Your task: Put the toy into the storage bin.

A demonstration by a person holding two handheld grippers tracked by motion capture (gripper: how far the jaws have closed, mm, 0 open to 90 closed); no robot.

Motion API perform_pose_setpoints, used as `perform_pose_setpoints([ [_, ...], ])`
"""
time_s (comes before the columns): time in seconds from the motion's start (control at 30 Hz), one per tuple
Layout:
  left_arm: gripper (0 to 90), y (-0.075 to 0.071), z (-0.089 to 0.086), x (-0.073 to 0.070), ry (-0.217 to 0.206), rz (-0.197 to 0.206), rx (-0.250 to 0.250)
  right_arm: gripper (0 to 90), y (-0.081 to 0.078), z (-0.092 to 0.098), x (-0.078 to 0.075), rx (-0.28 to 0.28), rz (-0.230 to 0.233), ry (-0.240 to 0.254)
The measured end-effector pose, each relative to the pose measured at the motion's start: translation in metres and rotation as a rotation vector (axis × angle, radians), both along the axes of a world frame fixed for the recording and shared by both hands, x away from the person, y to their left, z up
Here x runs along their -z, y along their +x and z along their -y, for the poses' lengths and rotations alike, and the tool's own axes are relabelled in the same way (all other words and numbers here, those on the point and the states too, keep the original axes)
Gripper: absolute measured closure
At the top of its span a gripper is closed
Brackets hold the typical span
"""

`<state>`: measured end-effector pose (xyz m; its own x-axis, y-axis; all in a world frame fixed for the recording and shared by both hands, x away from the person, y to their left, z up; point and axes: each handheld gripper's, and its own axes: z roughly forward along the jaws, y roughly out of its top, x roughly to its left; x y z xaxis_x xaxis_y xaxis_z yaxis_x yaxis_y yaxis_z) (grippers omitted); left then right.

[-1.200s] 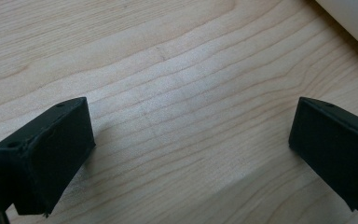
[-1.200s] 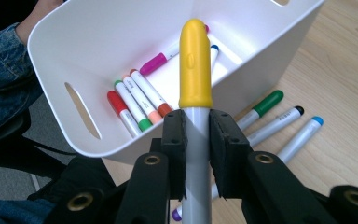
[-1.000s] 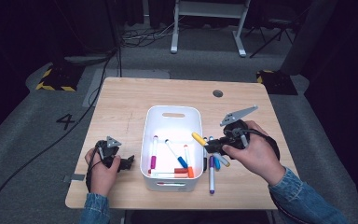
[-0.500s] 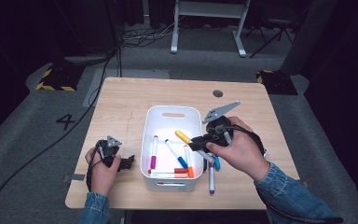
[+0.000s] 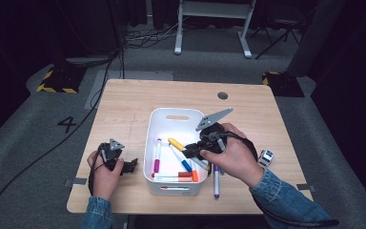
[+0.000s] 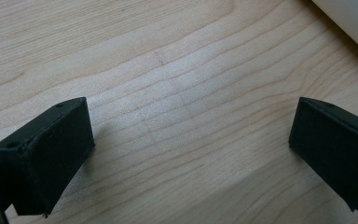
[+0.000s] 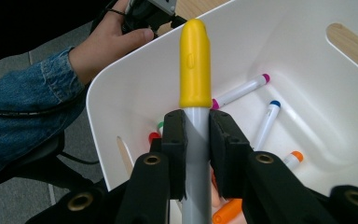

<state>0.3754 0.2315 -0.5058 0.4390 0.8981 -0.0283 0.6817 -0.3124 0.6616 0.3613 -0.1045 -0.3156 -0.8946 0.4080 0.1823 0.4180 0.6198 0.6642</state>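
Observation:
A white bin stands mid-table and holds several markers, among them a pink-capped one and a blue-capped one. My right gripper hovers over the bin's right half, shut on a grey marker with a yellow cap. In the right gripper view the pads clamp the marker's barrel just below the yellow cap, above the bin's inside. My left gripper rests on the table left of the bin. Its jaws are open over bare wood.
A purple-capped marker lies on the table right of the bin, by the right hand. A small white object sits near the table's right edge. The bin's corner is close to the left gripper.
The right gripper has moved left with the yellow-capped marker, from beside the bin's right rim to over its inside. The left hand has stayed put.

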Motion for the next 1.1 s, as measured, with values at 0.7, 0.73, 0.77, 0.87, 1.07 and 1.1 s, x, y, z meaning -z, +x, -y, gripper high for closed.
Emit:
perform_pose_setpoints([
  [0.7, 0.0, 0.0, 0.0, 0.0, 0.001, 0.001, 0.001, 77.3, -0.007, -0.014, 0.034, -0.048, -0.029, -0.06],
  [0.73, 0.0, 0.0, 0.0, 0.0, 0.001, 0.001, 0.001, 77.3, -0.007, -0.015, 0.035, -0.052, -0.027, -0.063],
  [0.77, 0.0, 0.0, 0.0, 0.0, 0.0, 0.001, -0.001, 77.3, -0.007, -0.015, 0.036, -0.053, -0.03, -0.069],
  [0.87, 0.0, 0.0, 0.0, 0.0, 0.001, 0.002, 0.0, 77.2, -0.008, -0.018, 0.04, -0.052, -0.032, -0.075],
  [1.07, 0.0, 0.0, 0.0, 0.0, -0.001, 0.002, -0.001, 77.2, -0.008, -0.022, 0.048, -0.055, -0.031, -0.1],
  [1.1, 0.0, 0.0, 0.0, 0.0, 0.0, 0.001, -0.001, 77.1, -0.008, -0.022, 0.049, -0.054, -0.033, -0.1],
])
